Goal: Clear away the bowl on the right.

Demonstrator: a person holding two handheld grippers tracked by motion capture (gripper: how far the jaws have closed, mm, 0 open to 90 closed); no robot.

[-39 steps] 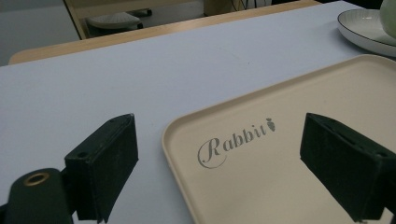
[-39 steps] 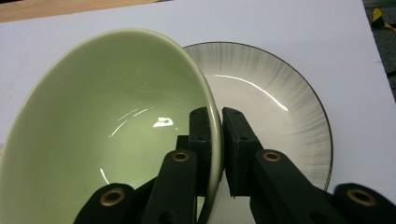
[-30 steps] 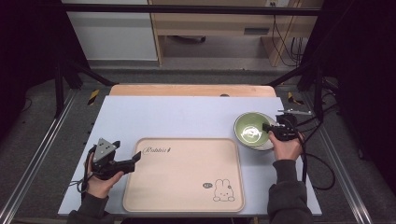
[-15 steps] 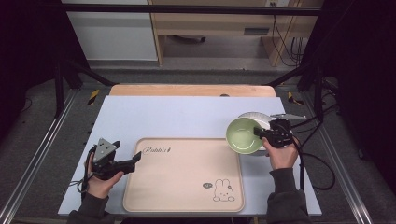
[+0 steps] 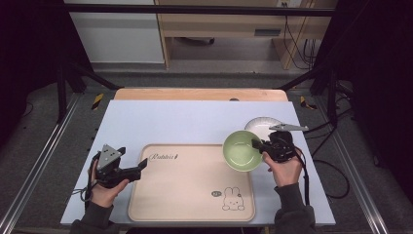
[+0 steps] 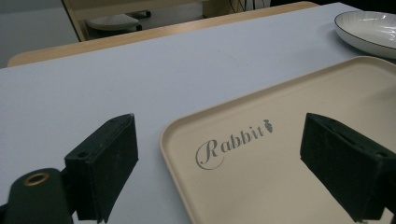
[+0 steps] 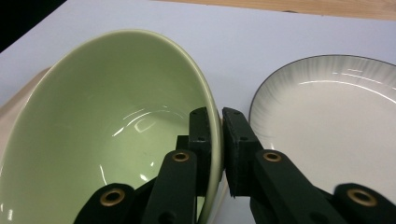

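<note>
Right claw (image 5: 257, 145), clamped on the green bowl (image 5: 241, 151), has swung it off the white plate (image 5: 263, 126) over the tray (image 5: 190, 187); left claw (image 5: 141, 165) idles agape.

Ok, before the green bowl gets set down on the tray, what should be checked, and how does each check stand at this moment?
1. Right gripper clamped on the green bowl: ok, jaws pinch its rim, one inside, one outside.
2. Bowl off the white plate: ok, the two are apart in the right gripper view.
3. Landing spot on the tray: ok, its surface is bare apart from the printed word and rabbit.
4. Bowl level: not ok, it hangs tilted from the rim grip.
5. Left gripper out of the way: ok, open at the tray's left edge, holding nothing.
6. Bowl's height above the tray: cannot tell.
</note>
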